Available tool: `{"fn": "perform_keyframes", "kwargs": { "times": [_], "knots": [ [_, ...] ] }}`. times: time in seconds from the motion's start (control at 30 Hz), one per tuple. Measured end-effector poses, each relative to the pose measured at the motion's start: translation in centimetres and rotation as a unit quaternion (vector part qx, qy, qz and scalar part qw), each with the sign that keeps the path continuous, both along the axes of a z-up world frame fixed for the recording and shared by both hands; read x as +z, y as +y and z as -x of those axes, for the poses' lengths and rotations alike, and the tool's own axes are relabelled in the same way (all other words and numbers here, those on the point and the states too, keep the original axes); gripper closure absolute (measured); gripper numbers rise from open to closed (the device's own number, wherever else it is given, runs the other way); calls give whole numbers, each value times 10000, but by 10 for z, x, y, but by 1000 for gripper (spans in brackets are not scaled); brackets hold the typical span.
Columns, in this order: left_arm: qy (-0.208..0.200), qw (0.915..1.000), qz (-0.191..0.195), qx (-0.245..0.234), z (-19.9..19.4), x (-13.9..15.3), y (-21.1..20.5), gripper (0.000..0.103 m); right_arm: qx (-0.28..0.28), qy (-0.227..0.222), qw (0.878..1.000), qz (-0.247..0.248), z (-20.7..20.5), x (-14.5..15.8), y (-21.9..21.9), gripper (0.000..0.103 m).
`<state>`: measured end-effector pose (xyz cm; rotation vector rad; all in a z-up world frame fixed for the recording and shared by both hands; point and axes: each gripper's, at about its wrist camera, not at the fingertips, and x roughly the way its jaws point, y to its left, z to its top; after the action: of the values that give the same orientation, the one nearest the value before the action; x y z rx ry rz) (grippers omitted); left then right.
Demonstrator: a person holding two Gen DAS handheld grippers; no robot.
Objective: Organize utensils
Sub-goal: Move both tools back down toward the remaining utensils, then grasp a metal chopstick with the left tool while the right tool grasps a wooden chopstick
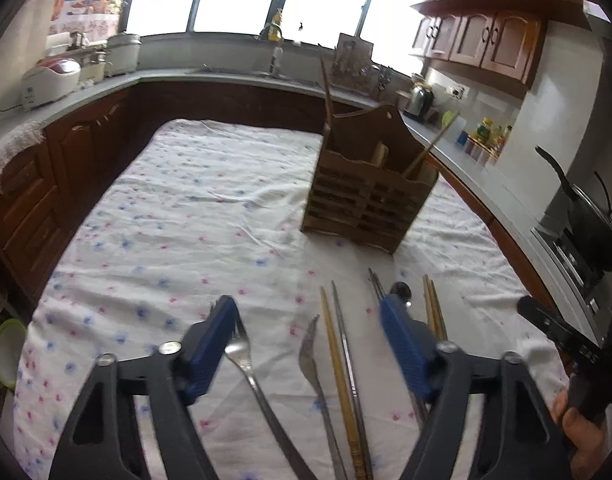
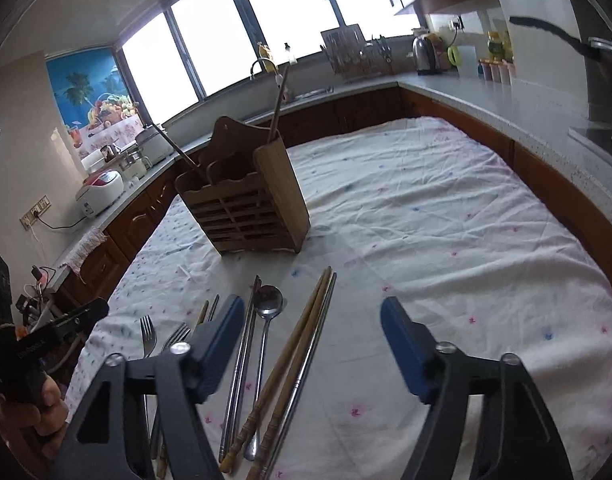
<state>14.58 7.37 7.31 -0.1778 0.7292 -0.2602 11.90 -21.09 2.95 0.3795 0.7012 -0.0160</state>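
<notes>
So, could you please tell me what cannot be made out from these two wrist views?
- Wooden caddy: both views show only the sticks poking out; its slatted walls hide the contents.
- Spoon: in the left wrist view a blue finger covers most of it.
- Fork and chopsticks: handle ends cut off by the bottom edges.
- Window: overexposed, nothing outside is readable.

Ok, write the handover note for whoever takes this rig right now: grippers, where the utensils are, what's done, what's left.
Left gripper: open, nothing gripped, above two forks and a chopstick pair.
Right gripper: open, nothing gripped, over the spoon and wooden chopsticks.
Wooden holder stands upright further back on the floral cloth.
Done: a few long utensils already stand in the holder.
Left: all cutlery lying on the cloth in front of it.
</notes>
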Motion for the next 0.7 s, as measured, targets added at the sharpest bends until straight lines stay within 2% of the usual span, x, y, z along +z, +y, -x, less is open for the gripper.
{"fn": "perform_keyframes", "kwargs": {
  "times": [0.1,0.17,0.2,0.3,0.53,0.7],
  "knots": [
    [97,9998,-4,-148,-10,-1,-7,50,27,99,9999,-41,-7,-4,-1,45],
    [166,9995,-37,-268,-18,-3,-13,52,71,168,9998,-102,-13,-7,-2,55],
    [206,9993,-60,-312,-22,-5,-16,57,106,203,9996,-141,-17,-9,-1,60],
    [388,9980,-160,-482,-34,-11,-26,68,221,317,9989,-267,-28,-15,1,65],
    [847,9929,-305,-779,-62,-31,-47,71,564,703,9945,-532,-59,-38,14,79],
    [1082,9898,-356,-852,-81,-43,-55,71,694,992,9908,-596,-76,-55,22,81]
  ]
}}
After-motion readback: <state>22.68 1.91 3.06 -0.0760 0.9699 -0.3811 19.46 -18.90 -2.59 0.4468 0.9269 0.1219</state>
